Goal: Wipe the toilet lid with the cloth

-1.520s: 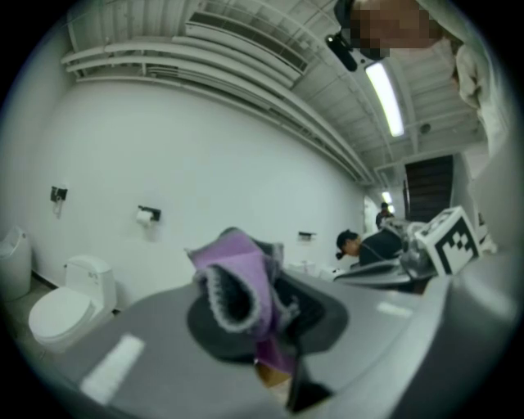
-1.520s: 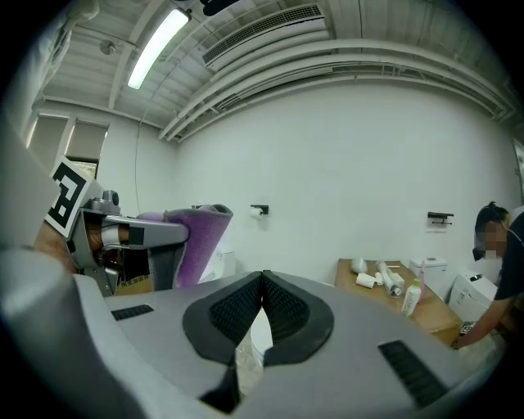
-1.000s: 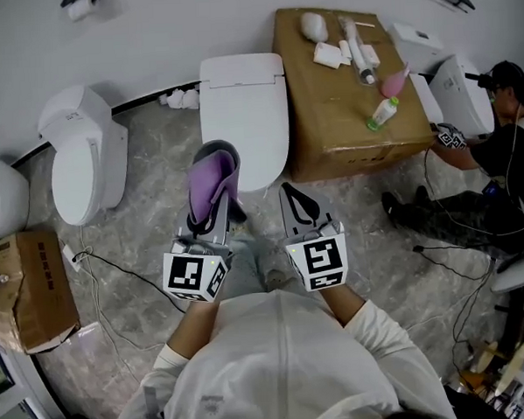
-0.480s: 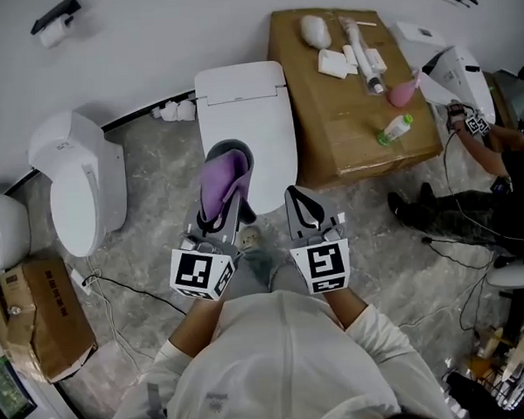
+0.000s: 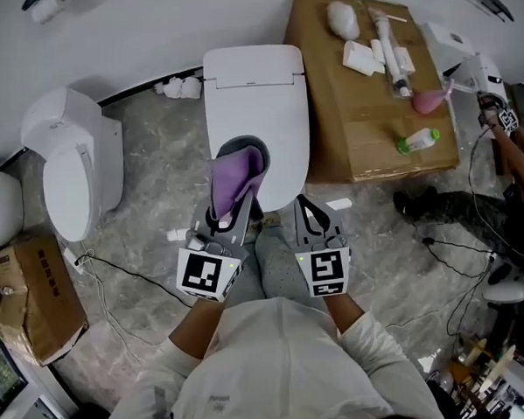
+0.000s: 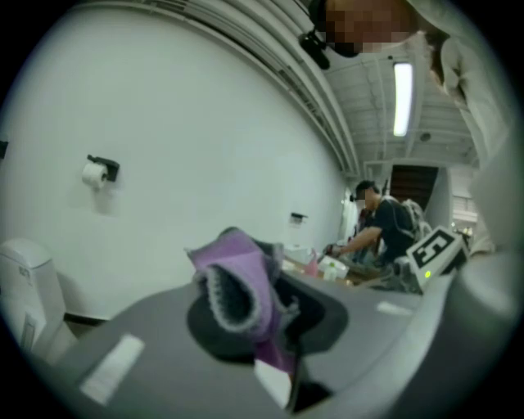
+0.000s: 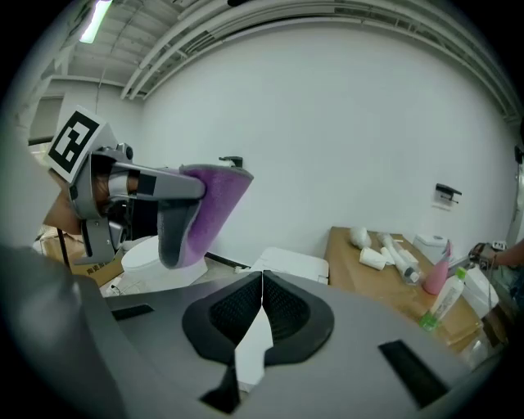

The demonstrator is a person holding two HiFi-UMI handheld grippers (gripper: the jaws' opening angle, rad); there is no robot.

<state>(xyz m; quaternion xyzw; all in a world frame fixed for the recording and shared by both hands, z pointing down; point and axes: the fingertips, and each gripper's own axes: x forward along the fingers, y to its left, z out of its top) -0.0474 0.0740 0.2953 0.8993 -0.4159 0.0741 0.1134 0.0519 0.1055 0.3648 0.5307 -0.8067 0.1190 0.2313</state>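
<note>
Jaws of left hand-held gripper [image 5: 229, 199] clamp purple cloth [image 5: 240, 172].

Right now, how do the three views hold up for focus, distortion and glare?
Head view: evenly lit and sharp, the toilet lid plain white with only soft shadows around it. Left gripper view: strong fisheye with dark corners, the cloth close and soft, the ceiling lamp blown out. Right gripper view: same fisheye bend, the shut right claw fairly crisp.

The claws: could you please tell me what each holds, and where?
Left claw grips the purple cloth by a bunched fold, the rest draped over its tips; right claw is shut, empty.
</note>
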